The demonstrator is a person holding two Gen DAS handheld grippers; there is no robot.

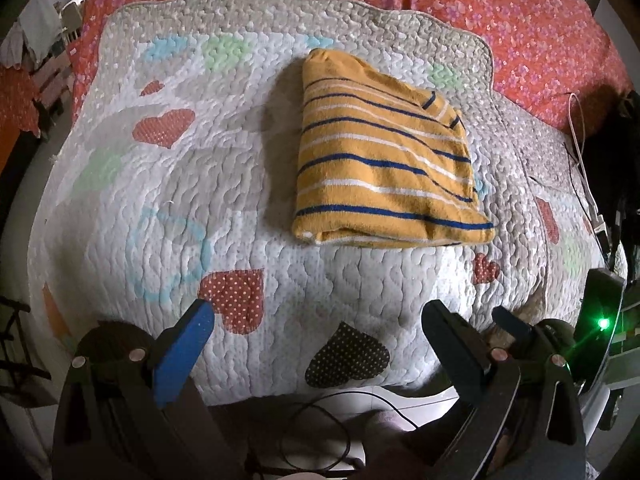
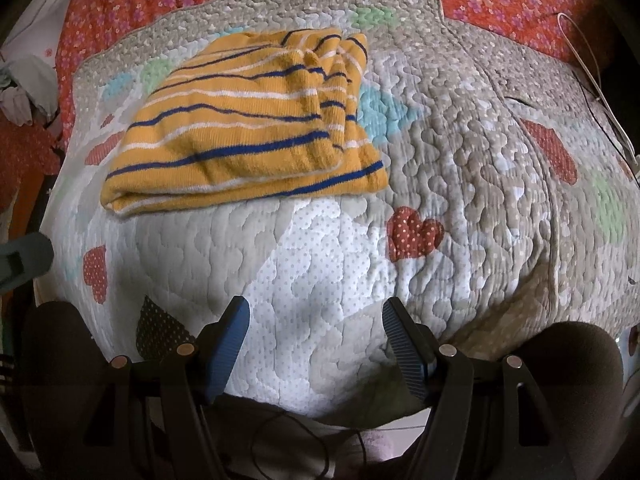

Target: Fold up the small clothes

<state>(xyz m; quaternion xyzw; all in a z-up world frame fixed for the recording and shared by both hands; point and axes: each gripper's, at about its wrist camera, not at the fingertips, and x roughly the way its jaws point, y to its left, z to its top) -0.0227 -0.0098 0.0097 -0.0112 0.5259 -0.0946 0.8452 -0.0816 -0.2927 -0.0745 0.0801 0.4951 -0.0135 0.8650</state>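
Left wrist view: a folded striped garment (image 1: 384, 152) is seen lying on the quilt (image 1: 120, 184), ahead of the left gripper (image 1: 320, 320) and ahead-left of the right gripper (image 2: 316, 320), both spread wide, nothing gripped.

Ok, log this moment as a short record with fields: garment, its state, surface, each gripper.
garment: yellow striped garment, with blue and white stripes
state: folded into a compact stack, lying flat, folded edge toward the cameras
surface: quilted heart-print blanket, laid over a red floral bedsheet
left gripper: open, holding nothing, hovering near the blanket's front edge, apart from the garment
right gripper: open, holding nothing, also short of the garment
other: white cable at the blanket's right side
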